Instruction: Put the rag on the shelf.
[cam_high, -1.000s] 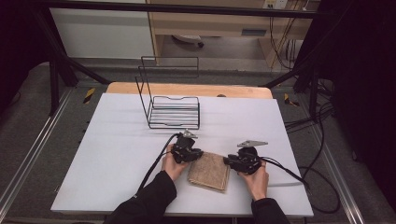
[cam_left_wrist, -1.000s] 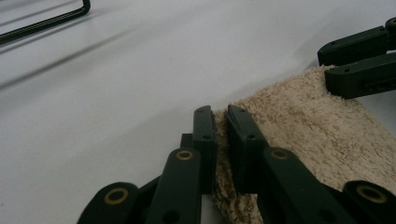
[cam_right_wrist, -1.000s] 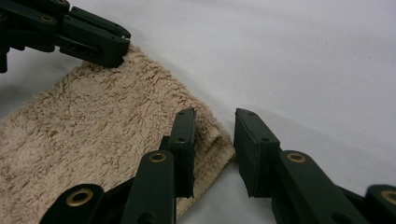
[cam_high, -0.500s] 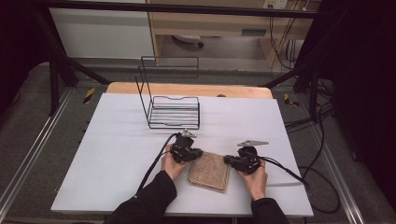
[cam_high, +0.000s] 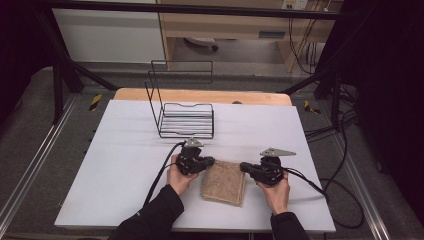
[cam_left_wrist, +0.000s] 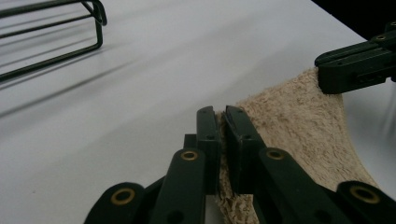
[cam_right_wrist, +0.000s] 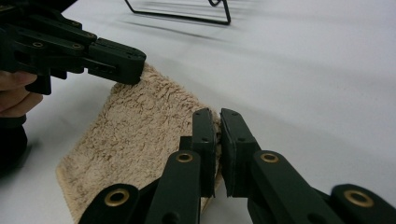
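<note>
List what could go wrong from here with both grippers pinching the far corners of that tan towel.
1. The left gripper and the right gripper each pinch only a thin edge of the folded tan towel; a corner might slip out on lifting.
2. The towel is folded, so the jaws may hold only one layer and it could fall open unevenly.
3. The black wire rack stands just beyond; a forward swing could snag the cloth on it.

A black wire rack (cam_high: 186, 117) stood upright toward the far side of the white bench (cam_high: 115, 165), well apart from its edges. Behind it, a strip of bare wood (cam_high: 250, 96) edged the bench.
</note>
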